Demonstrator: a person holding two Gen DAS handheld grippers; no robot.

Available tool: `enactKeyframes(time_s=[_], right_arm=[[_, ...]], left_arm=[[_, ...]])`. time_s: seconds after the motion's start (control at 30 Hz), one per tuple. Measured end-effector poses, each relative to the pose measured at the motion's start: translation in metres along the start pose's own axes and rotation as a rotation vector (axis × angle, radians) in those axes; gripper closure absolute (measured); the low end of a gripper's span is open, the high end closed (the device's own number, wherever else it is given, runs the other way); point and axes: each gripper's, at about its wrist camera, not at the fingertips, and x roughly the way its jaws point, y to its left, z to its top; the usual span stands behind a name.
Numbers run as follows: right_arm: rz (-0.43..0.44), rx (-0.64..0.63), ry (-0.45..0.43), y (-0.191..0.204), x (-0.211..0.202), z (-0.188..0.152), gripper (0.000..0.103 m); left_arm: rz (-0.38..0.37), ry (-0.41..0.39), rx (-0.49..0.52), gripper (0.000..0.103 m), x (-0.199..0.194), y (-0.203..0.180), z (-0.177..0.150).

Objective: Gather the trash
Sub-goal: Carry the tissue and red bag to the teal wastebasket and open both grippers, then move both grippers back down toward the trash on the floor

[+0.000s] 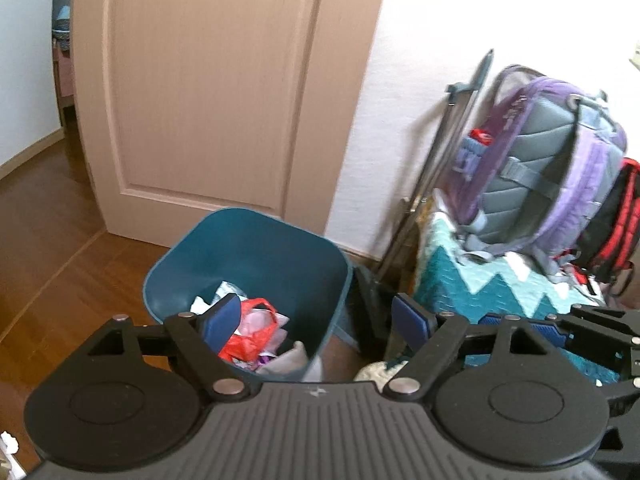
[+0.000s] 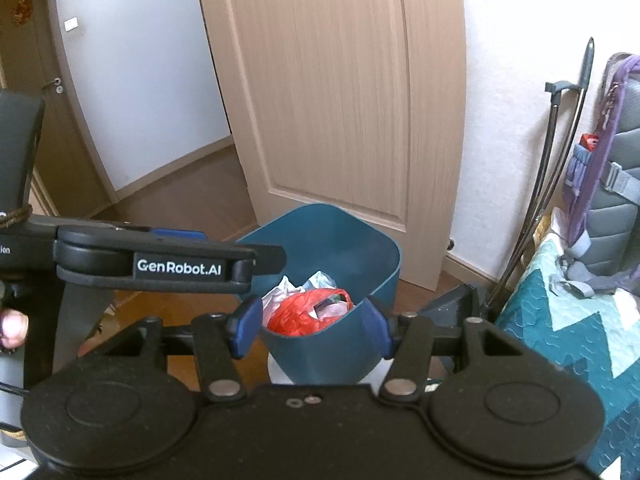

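left gripper [image 1: 316,320]: jaws spread wide, nothing between the blue pads [image 1: 222,318]; hangs above and in front of the bin, pointing down at it
right gripper [image 2: 310,328]: jaws spread too, empty; in its own view the pads [image 2: 245,326] line up either side of the bin's near wall but don't press on it (looks like overlap from above, not contact)
trash location: inside the bin [image 1: 256,248], on the wood floor [image 1: 48,216], just in front of the door [image 1: 216,80] and beside the bed corner
red bag [image 2: 304,312]: thin crinkled plastic, sits on top of the pile, mouth partly open, paper showing inside
white scraps [image 1: 224,294]: crumpled paper or wrappers, tucked behind and under the red bag
handling, trash: likely very light, soft, collapses under a pinch; plastic is slick, so a bunched fold or the bag's rim is the best place to grab (flat film would slip out)
handling, bin: stiff plastic, smooth walls, light with this little inside; the top rim is the place to pinch, and a one-sided grip could tip it
bin look: dark teal, rounded-square, tapering down, no lid, no liner visible, roughly a third full
surroundings: teal zigzag blanket [image 1: 480,280] on the bed to the right, purple-grey backpack [image 1: 552,168] on it, thin metal poles [image 2: 556,184] leaning on the wall
risk: loose scraps could spill if the bin tilts
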Motion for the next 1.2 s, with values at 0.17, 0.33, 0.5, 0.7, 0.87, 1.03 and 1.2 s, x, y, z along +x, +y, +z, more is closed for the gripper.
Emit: enactKeyframes(time_s=[0.17,0.33,0.5,0.7,0.87,1.03,1.2], right_arm=[[0.007,0.010,-0.016,-0.006,-0.030,-0.013,0.048],[0.003,0.049,-0.032,-0.022,-0.054,-0.031,0.048],[-0.015,0.085,-0.031,-0.041,-0.065,-0.058,0.047],[-0.041,0.139,0.037,-0.071,-0.056,-0.105,0.047],[-0.100,0.164,0.129,-0.096,-0.030,-0.157,0.047],[-0.145,0.228,0.237,-0.124,0.004,-0.210,0.047],[-0.164,0.376,0.320,-0.159,0.034,-0.258,0.047]], left_arm=[[-0.050,0.009,0.009,0.019,-0.018,-0.016,-0.013],[-0.096,0.011,0.016,0.012,-0.029,-0.035,-0.032],[-0.128,0.029,0.035,0.007,-0.025,-0.053,-0.053],[-0.148,0.093,0.045,0.002,0.002,-0.070,-0.085],[-0.103,0.168,0.081,0.002,0.042,-0.082,-0.119],[-0.070,0.288,0.104,0.002,0.096,-0.092,-0.159],[-0.021,0.417,0.140,0.002,0.151,-0.099,-0.196]])
